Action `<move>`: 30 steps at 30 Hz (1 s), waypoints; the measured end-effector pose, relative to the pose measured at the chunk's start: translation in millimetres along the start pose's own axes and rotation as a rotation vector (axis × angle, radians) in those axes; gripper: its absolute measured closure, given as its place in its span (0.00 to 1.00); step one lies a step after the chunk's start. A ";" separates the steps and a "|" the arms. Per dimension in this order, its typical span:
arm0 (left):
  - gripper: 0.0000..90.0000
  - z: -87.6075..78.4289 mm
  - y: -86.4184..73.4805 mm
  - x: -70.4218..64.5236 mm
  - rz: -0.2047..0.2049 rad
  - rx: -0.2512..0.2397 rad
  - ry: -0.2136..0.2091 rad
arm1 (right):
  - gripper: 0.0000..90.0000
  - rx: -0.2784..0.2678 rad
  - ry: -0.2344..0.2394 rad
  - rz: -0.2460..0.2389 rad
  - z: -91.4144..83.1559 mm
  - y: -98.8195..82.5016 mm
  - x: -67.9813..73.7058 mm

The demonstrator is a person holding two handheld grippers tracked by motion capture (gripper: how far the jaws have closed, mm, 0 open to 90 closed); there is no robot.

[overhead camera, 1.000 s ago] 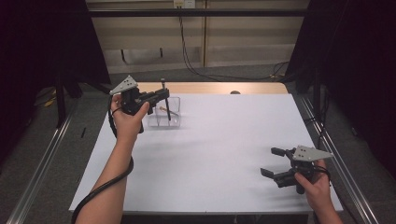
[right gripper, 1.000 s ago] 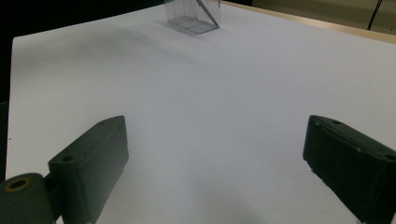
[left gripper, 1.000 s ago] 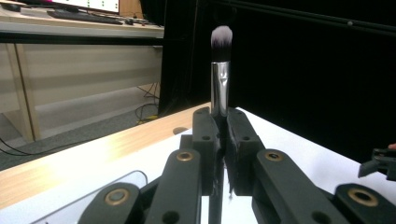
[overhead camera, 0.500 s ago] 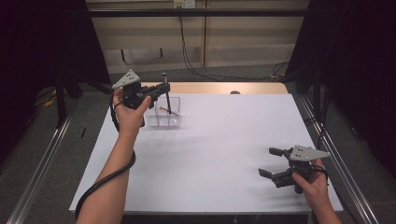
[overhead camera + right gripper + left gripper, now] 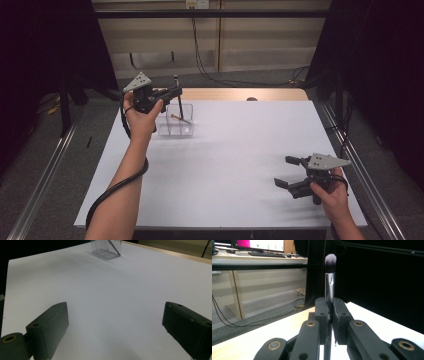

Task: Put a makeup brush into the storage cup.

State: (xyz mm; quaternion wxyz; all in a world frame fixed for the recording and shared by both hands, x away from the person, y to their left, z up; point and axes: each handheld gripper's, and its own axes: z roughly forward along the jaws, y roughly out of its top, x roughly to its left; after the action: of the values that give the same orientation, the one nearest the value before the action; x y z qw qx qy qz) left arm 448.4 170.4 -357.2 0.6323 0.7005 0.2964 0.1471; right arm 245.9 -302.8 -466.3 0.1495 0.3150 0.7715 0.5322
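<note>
Over the far left corner of the white counter (image 5: 225,150), we see the left tool (image 5: 176,91) held up in a hand (image 5: 141,117), its jaws clamped together on a makeup brush (image 5: 329,280). From the left gripper view, the brush stands upright between the jaws, its silver ferrule rising just above them and its soft bristle tip, dark with a pale end, pointing up. From the high view, the brush sits above a small clear box (image 5: 175,120) that stands on the counter just below the tool; a thin stick-like item (image 5: 180,118) leans inside the box, and we cannot tell what it is. Near the right front corner of the counter, well apart from the box, the right tool (image 5: 289,172) hovers low over the surface in the other hand (image 5: 332,192). From the right gripper view, its two black jaws stand wide apart with nothing between them, facing across the bare counter toward the clear box (image 5: 106,248) far off.
</note>
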 end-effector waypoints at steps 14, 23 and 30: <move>0.93 4.9 2.2 2.0 -0.002 -0.002 0.024 | 0.07 -0.003 0.007 -0.015 2.0 4.9 -1.2; 0.93 6.6 -0.7 3.1 0.003 0.009 0.040 | 0.07 0.000 -0.009 -0.018 -1.8 3.3 -0.1; 0.93 8.0 -2.8 4.9 -0.003 0.004 0.043 | 0.07 -0.004 0.001 -0.019 -1.6 2.9 -0.7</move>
State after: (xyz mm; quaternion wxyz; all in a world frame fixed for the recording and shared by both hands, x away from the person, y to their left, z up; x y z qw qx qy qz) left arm 456.3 167.0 -362.0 0.6247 0.6979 0.3112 0.1607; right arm 246.5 -303.8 -463.1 0.1548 0.3072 0.7734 0.5324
